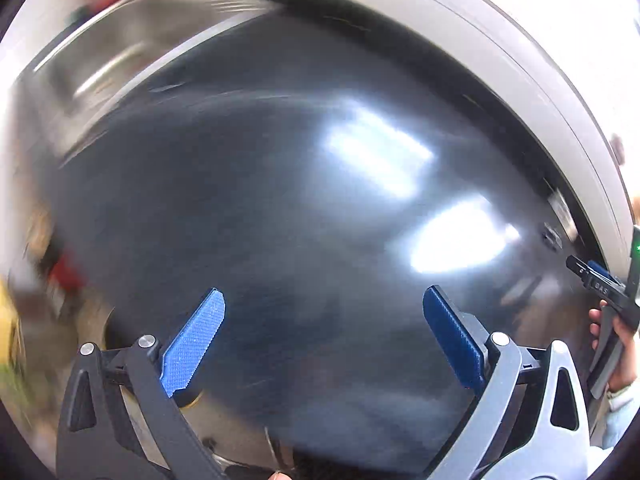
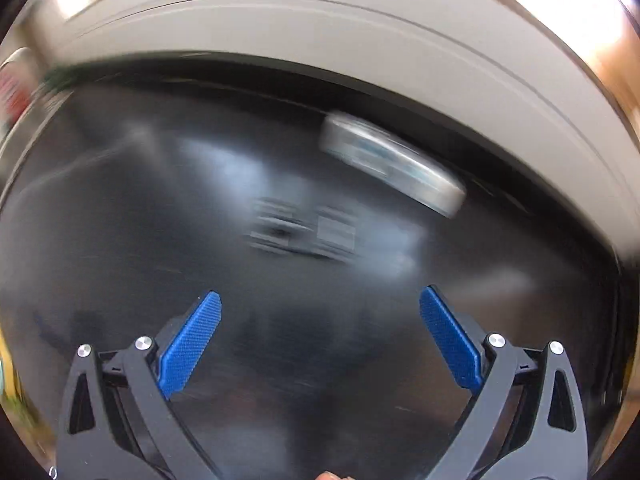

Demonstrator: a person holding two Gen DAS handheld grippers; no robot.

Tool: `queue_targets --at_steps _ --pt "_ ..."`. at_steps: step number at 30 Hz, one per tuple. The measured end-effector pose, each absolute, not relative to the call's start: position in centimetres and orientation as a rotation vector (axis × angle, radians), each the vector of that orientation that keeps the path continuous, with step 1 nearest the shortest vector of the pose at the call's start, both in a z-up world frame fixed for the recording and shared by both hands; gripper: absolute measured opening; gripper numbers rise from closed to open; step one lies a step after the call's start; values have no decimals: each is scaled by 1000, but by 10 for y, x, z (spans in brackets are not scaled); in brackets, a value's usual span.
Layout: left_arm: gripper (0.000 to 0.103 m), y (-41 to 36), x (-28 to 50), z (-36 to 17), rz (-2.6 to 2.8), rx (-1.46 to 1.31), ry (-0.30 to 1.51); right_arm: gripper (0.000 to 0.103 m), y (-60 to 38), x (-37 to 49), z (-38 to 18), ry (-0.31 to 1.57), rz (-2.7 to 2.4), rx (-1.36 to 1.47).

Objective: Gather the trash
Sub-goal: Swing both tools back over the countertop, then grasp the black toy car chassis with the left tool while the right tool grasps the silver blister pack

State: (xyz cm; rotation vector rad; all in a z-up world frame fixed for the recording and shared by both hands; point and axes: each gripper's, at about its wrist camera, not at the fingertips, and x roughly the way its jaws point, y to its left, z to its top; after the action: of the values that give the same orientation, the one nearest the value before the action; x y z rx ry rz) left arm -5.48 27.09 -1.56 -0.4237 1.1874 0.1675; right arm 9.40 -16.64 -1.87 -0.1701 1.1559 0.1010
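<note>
- A glossy black flat surface, heavily smeared by motion blur, fills most of both wrist views; bright window-like reflections lie across it in the left view.
- A pale grey rounded border runs along the far edge of the black surface in both views.
- A brushed stainless steel sink basin sits at the upper left of the left view, just beyond the black surface.
- The left gripper, black-framed with blue textured pads, has its jaws spread wide and holds nothing, above the black surface.
- The right gripper, of the same build, also has its jaws spread wide with nothing between them. In the left view it shows at the far right edge, held by the person's right hand.
- A blurred silver-grey flat item with blue markings, possibly a wrapper or packet, lies on the black surface near its far edge, well ahead of the right gripper and slightly to its right. Its exact nature cannot be told.
- A small blurred patch of pale printing shows on the black surface, between that item and the right gripper.
</note>
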Motion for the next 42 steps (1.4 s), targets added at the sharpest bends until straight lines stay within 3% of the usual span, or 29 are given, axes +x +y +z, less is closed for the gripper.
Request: queue_targets --at_steps 6,13,21,32,35,36,37,42 --pt "97 144 47 -17 -122 -203 1262 96 -325 68 -31 1208 -180 23" --pt "97 11 121 -32 -304 134 1305 96 -422 15 -52 1257 -344 182" --pt "97 -82 167 -67 -434 423 1344 96 -444 -9 -66 1262 -328 240" --pt "93 -95 190 -78 -512 408 1294 96 -356 110 -61 1200 -2 62" --pt "65 -68 181 -67 -483 371 1264 96 -318 151 -57 1170 128 26" --pt "39 -59 183 -64 -458 348 1256 96 -302 165 -54 1151 176 8" --pt "29 -45 187 -62 -423 305 1258 96 -290 176 -51 1135 208 -10" --pt "29 10 188 -62 -322 71 1307 96 -230 216 -37 1054 376 -113"
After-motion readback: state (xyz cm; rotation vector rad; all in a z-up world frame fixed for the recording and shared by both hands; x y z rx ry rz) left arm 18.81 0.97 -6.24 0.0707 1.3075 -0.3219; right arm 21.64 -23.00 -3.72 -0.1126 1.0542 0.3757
